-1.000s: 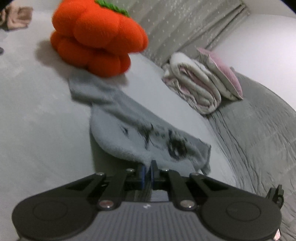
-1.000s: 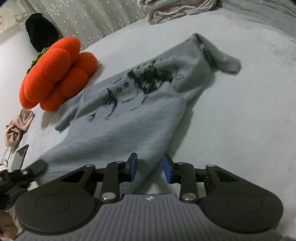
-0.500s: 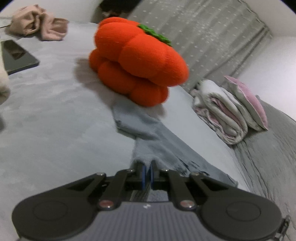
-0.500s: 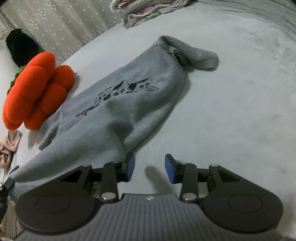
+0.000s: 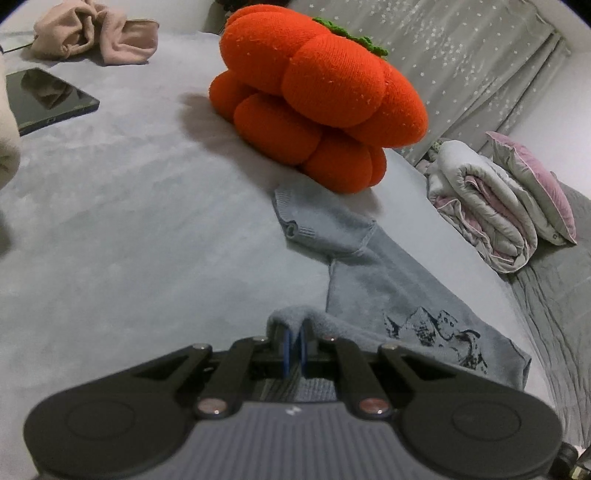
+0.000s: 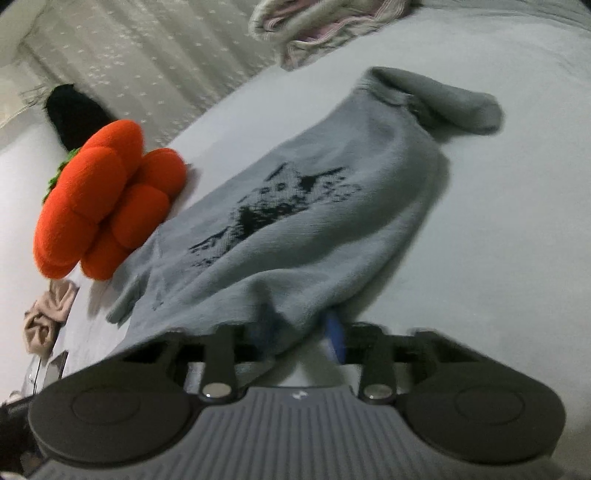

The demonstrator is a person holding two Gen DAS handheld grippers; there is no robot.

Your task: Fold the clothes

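On the far left of the left wrist view, a dark phone lies flat on the grey bed, with a crumpled beige cloth behind it. Right of these sits an orange pumpkin cushion, and just in front of it a sleeve of the grey sweater touches its base. The sweater runs across the bed toward the camera, its black print facing up. The left gripper has its jaws clenched on a bunched fold of the sweater's hem. Further right lie a rolled quilt and a pink pillow, against a curtain.

In the right wrist view, blurred by motion, the sweater drapes over the right gripper. Its jaws appear to stand apart with cloth between them and are closing; only one blue pad shows clearly, so whether they pinch the fabric is unclear.
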